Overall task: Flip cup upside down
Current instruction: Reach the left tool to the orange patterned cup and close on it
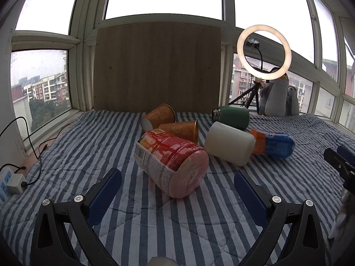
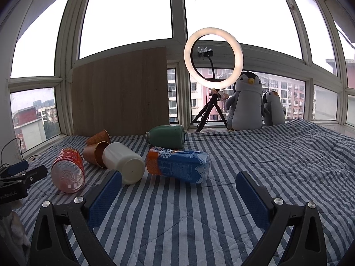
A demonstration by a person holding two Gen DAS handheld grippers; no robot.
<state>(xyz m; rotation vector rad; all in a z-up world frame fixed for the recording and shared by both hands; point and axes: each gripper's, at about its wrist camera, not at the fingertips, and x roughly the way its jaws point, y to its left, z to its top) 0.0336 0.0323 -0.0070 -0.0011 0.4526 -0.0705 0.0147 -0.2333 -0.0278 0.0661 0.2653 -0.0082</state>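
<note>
Several cups lie on their sides on a striped quilt (image 1: 66,155). A red-labelled clear cup (image 1: 173,164) lies just ahead of my left gripper (image 1: 177,177), which is open and empty; it also shows in the right wrist view (image 2: 68,170). Behind it lie two orange paper cups (image 1: 158,116) (image 1: 179,130), a white cup (image 1: 229,146), a green cup (image 1: 231,117) and a blue-and-orange cup (image 1: 275,144). My right gripper (image 2: 178,177) is open and empty, just short of the blue-and-orange cup (image 2: 177,164) and the white cup (image 2: 124,161).
A wooden board (image 1: 155,66) leans against the window at the back. A ring light on a tripod (image 2: 213,57) and two penguin plush toys (image 2: 246,102) stand at the back right. A power strip and cables (image 1: 11,181) lie at the left edge.
</note>
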